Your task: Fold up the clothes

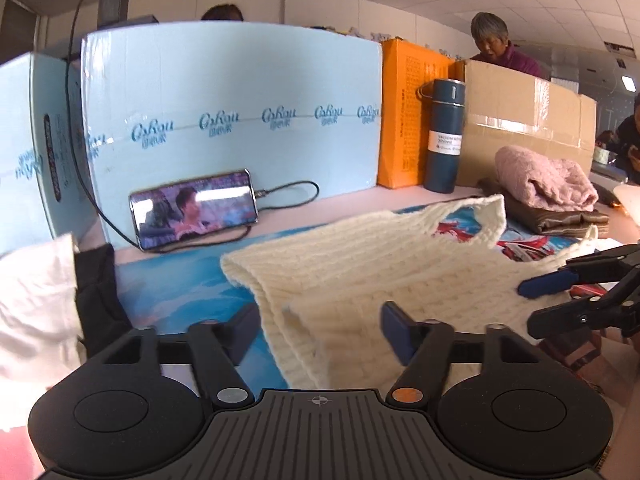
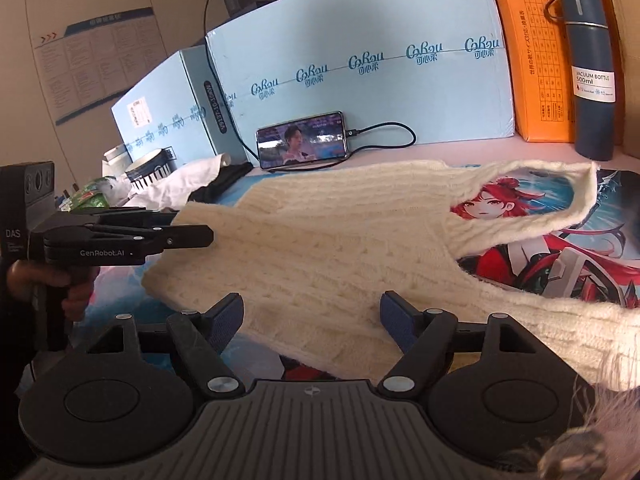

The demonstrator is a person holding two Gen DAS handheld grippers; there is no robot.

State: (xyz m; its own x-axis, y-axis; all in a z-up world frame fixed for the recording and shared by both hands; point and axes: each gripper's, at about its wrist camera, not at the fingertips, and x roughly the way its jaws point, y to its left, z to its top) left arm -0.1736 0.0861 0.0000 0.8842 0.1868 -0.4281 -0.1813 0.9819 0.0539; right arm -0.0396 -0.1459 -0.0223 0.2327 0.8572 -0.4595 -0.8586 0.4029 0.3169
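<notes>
Cream knit vest lies flat on the surface; left gripper and right gripper stand open, empty. Best pinch both hem corners evenly before folding.

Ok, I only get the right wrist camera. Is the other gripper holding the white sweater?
Observer: No. The left wrist view shows the left gripper open, with the cream sweater edge lying loose between its fingers.
Operator: Are there more clothes that I can't see?
Observer: Yes, a pink fluffy garment lies on a folded brown garment, beyond the sweater's neck.
Operator: Is anybody else there?
Observer: A person in a purple top is behind the cardboard box.
</notes>
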